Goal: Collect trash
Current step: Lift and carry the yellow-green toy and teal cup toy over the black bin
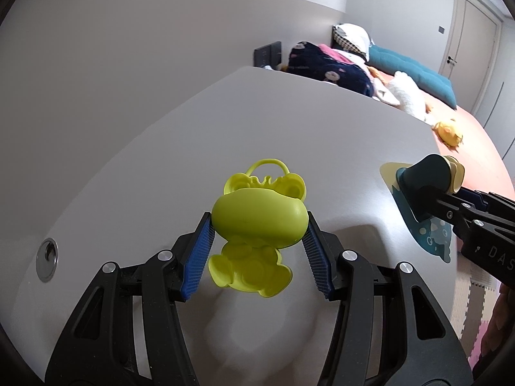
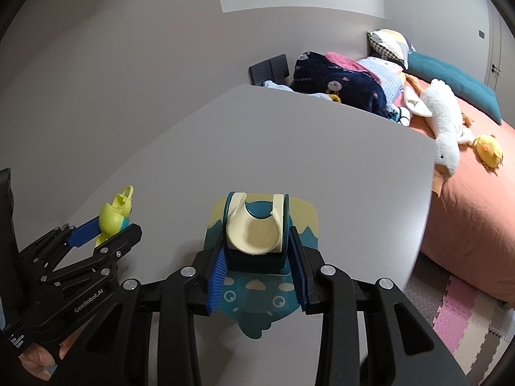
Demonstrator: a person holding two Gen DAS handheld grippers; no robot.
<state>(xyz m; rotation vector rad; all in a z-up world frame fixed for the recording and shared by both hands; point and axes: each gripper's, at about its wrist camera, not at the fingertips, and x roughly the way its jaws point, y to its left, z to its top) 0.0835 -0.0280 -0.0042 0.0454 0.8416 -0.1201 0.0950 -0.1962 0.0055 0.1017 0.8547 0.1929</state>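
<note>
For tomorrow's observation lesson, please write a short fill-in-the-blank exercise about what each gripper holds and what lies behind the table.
1. The left gripper is shut on a frog-shaped toy whose colour is ____.
2. The right gripper grips a teal and cream ____-shaped holder.
3. Both grippers are above a plain ____ table.
4. On the bed a white plush ____ lies beside a small yellow plush chick.

Missing words: yellow-green; whale; white; goose

Plain pale walls [image 2: 128, 64] back a white table [image 2: 289, 148], and beyond it there's a bed [image 2: 476, 225] in salmon sheets heaped with pillows and plush toys, pastel foam mats [image 2: 457, 308] on the floor, a door [image 1: 470, 35] far right.
</note>
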